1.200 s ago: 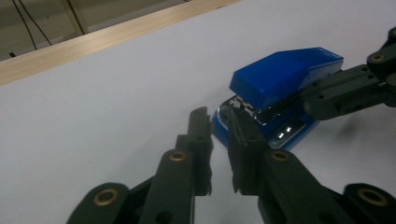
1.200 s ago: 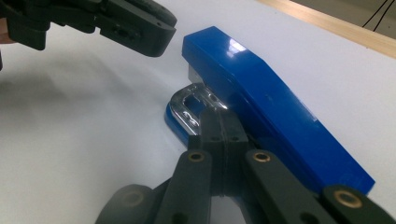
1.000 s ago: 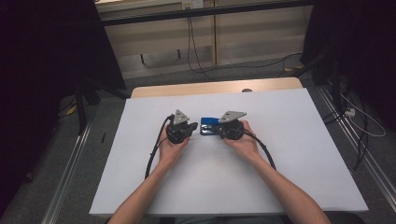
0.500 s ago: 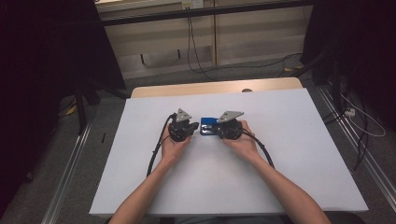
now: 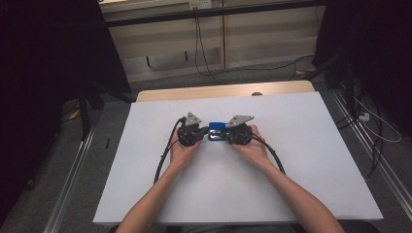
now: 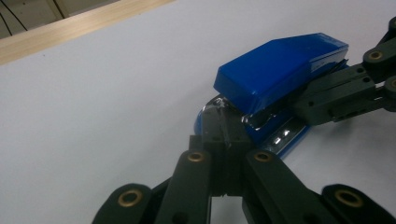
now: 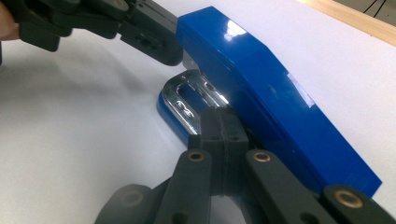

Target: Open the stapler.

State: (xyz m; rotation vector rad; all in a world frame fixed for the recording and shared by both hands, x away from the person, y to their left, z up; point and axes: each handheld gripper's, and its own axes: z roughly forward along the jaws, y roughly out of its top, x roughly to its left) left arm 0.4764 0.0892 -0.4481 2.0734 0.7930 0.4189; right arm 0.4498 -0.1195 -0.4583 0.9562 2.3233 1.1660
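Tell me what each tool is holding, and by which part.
Both tools work one blue stapler. The left tool is shut at its front base; the right tool is shut beside its metal base plate. Actual clamping cannot be told.

Left hand-held gripper [image 5: 204, 130] edged slightly closer to blue stapler [image 5: 217, 130].

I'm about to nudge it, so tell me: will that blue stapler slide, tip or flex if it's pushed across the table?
The blue stapler looks rigid: hard plastic top and chrome base, so probably no flex. Its long flat base lies on the smooth white table, so it would likely slide rather than tip. The glossy, raised top may slip or hinge down under pressure.
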